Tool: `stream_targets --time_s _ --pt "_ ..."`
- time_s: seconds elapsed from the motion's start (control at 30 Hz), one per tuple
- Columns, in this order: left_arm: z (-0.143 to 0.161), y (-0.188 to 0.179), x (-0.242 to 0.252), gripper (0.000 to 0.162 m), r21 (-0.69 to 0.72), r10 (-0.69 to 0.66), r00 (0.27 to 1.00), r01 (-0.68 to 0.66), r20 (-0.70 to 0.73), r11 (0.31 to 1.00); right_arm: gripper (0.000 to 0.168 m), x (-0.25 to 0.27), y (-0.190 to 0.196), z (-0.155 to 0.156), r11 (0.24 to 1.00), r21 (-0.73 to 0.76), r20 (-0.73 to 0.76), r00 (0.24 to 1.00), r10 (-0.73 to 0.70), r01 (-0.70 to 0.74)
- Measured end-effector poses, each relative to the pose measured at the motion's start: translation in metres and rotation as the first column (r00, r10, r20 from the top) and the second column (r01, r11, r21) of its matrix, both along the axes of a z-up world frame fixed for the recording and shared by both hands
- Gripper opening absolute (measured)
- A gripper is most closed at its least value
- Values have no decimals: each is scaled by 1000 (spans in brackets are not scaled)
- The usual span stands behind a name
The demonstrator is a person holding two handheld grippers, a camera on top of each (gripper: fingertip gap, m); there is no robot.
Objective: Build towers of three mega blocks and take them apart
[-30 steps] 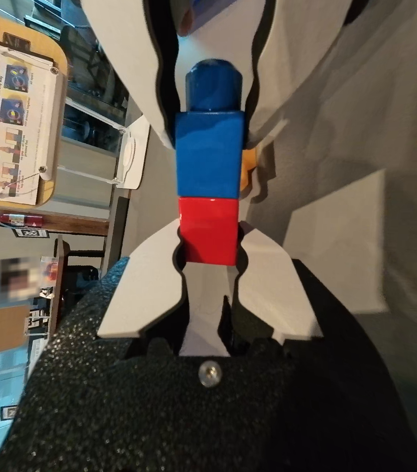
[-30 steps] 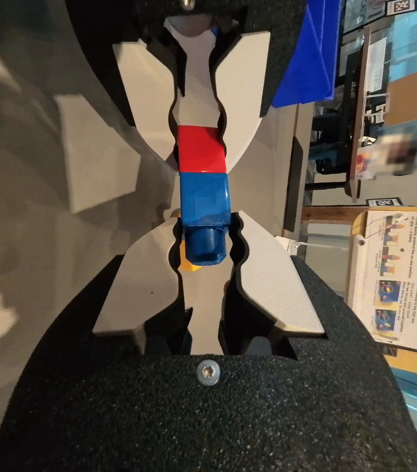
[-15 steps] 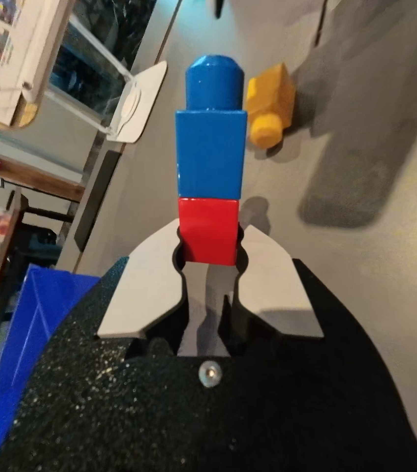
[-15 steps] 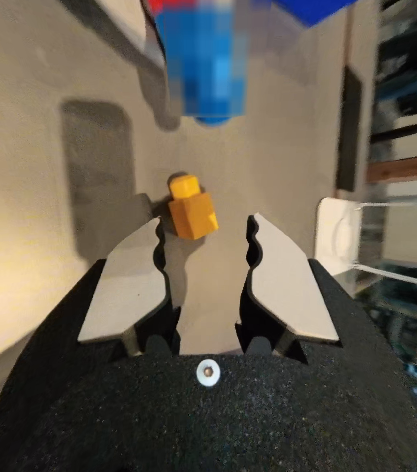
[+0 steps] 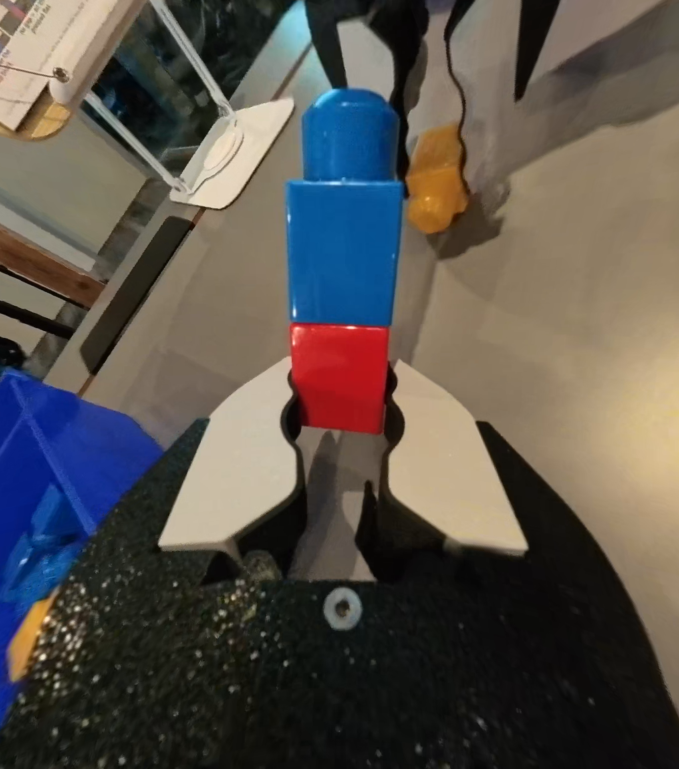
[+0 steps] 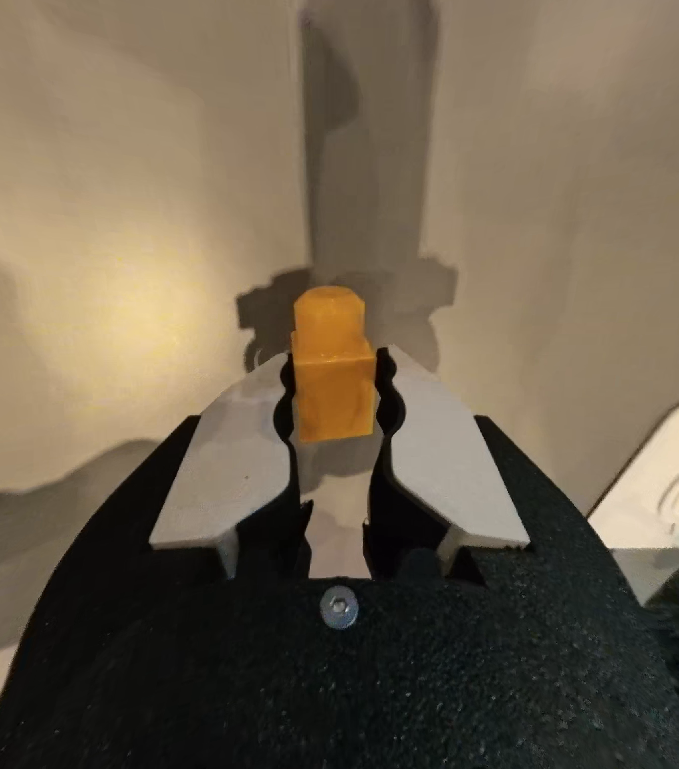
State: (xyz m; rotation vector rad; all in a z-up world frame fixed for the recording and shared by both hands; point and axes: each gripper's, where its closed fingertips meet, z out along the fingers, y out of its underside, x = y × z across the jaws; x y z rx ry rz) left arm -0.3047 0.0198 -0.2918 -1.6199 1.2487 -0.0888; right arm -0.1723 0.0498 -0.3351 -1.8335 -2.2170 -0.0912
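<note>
Pinching glossy red block under blue block, matte orange block between right gripper fingers

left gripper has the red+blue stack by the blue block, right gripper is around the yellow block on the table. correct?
Not quite. The left gripper grips the stack by the red block, not the blue block, which sticks out beyond its fingertips; the left wrist view shows this. The rest holds: the right gripper is around the yellow block on the table.

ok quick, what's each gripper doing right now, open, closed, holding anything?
Left gripper: closed on the red block, blue block stacked on it.
Right gripper: fingers around the yellow block; firm grip cannot be told.
</note>
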Motion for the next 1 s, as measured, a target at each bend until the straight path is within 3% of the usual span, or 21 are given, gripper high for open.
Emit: stream_targets --time_s 0.07,0.1,0.17,0.23,0.33,0.43,0.53,0.83,1.0 --pt "8 -3 7 37 -53 -26 991 33 132 998 37 -15 7 32 997 31 -250 966 -65 75" --pt "13 -6 12 36 -86 -46 976 65 213 994 37 -24 10 54 992 21 -408 907 -104 123" --pt "24 -11 25 36 -142 -88 926 149 367 978 37 -41 8 105 985 -41 -720 679 -146 168" --pt "33 -15 36 36 -181 -117 870 228 478 957 37 -51 -3 154 980 -145 -910 370 -188 139" --pt "41 -20 52 36 -216 -146 811 316 566 924 37 -57 -24 199 960 -282 -960 10 -281 -8" --pt "42 -24 65 36 -241 -162 776 375 609 895 37 -63 -38 214 929 -344 -918 -157 -364 -138" --pt "46 -30 73 36 -255 -176 733 435 657 864 37 -69 -44 211 912 -366 -901 -173 -397 -186" --pt "49 -36 79 36 -260 -194 712 475 675 841 37 -73 -51 192 922 -359 -929 -37 -368 -145" --pt "51 -38 81 36 -260 -190 688 495 701 829 37 -70 -51 191 926 -358 -929 -53 -365 -118"
